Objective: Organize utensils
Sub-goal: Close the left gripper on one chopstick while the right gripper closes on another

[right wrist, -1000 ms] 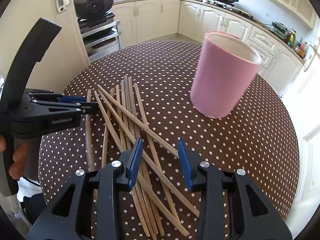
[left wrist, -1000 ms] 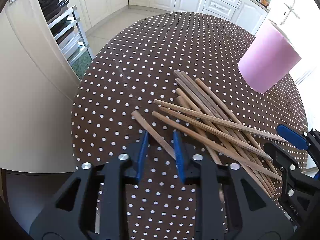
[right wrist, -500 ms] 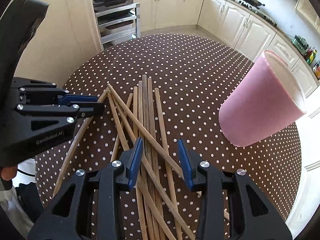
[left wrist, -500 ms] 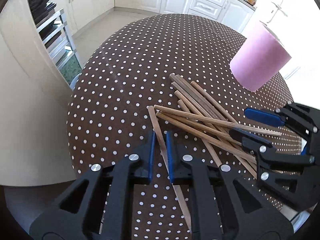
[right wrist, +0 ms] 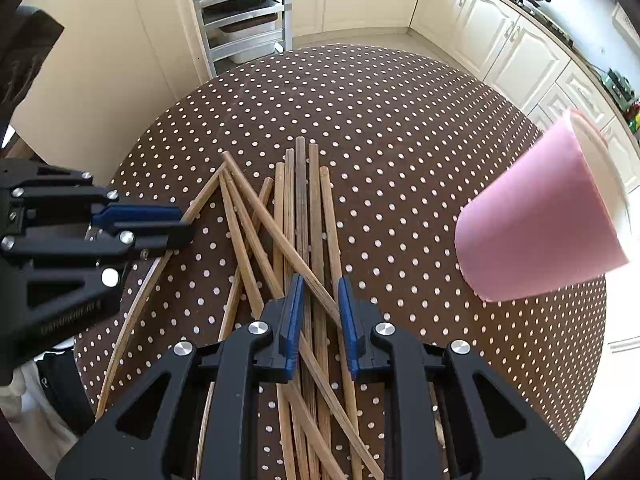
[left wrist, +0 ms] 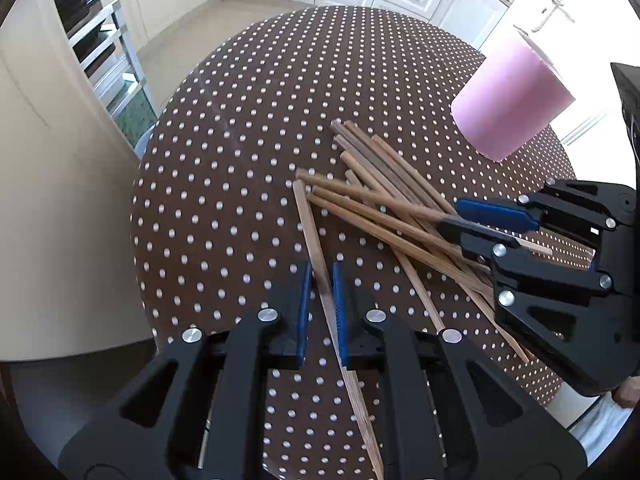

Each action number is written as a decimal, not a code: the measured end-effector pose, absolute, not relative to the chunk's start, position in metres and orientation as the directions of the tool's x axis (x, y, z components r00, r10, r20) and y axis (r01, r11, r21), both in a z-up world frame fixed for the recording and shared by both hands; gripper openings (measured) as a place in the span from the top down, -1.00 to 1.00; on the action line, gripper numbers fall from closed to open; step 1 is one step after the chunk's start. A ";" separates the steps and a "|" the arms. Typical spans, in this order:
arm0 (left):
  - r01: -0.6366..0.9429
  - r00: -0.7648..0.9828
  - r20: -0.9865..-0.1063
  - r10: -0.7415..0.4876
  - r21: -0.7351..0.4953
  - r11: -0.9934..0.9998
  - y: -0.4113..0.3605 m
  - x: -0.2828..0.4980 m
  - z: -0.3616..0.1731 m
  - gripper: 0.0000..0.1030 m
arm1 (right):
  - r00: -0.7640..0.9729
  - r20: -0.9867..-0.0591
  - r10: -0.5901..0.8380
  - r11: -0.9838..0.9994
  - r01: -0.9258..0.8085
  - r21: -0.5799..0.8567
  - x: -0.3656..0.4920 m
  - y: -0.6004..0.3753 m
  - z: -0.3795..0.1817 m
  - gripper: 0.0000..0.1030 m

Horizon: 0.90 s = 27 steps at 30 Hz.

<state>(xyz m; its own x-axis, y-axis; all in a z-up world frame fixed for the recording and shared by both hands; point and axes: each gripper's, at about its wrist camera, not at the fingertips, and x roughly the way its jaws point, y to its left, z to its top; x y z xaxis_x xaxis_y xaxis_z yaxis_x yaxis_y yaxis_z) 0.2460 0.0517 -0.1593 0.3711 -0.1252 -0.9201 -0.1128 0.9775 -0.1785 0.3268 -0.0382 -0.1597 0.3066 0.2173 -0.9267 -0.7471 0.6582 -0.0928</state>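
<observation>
Brown polka-dot tablecloth (right wrist: 400,128) fills both views, the pink cup (right wrist: 536,220) at right and the chopstick pile (right wrist: 300,208) at centre. The left gripper (left wrist: 320,280) has pinched one stray chopstick (left wrist: 310,232); the right gripper (right wrist: 320,300), jaws just narrowed, now clamps a crossing chopstick (right wrist: 276,236), so both look ready to lift toward the cup.

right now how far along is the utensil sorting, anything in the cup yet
Nothing looks done: no chopstick shows in the pink cup, though its inside is not visible. In hand: the left gripper is shut on a single chopstick pulled aside from the pile, and the right gripper, whose jaws have just been closing, pinches chopsticks in the pile. Left: every chopstick lies on the dotted table.
</observation>
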 end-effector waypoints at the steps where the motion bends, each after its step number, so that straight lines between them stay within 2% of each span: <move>1: -0.114 0.368 -0.922 -0.124 -0.177 0.978 0.051 0.245 -0.159 0.75 | 0.302 -0.929 0.215 0.660 -0.746 -0.090 0.327 -0.036 -0.160 0.73; 4: -0.130 0.358 -0.924 -0.133 -0.191 0.973 0.051 0.243 -0.160 0.70 | 0.302 -0.932 0.199 0.662 -0.743 -0.099 0.325 -0.036 -0.162 0.77; 12: -0.129 0.399 -0.911 -0.108 -0.172 0.977 0.044 0.240 -0.162 0.72 | 0.311 -0.927 0.209 0.683 -0.725 -0.089 0.322 -0.035 -0.162 0.89; 13: -0.127 0.406 -0.907 -0.111 -0.177 0.976 0.041 0.238 -0.161 0.81 | 0.315 -0.925 0.213 0.687 -0.721 -0.087 0.321 -0.038 -0.160 0.89; 19: -0.091 0.435 -0.881 -0.184 -0.246 0.965 0.031 0.234 -0.156 0.84 | 0.337 -0.909 0.247 0.713 -0.698 -0.066 0.312 -0.054 -0.146 0.90; 27: -0.004 0.544 -0.802 -0.246 -0.296 0.955 0.013 0.218 -0.109 0.87 | 0.397 -0.866 0.303 0.757 -0.652 -0.034 0.300 -0.071 -0.120 0.90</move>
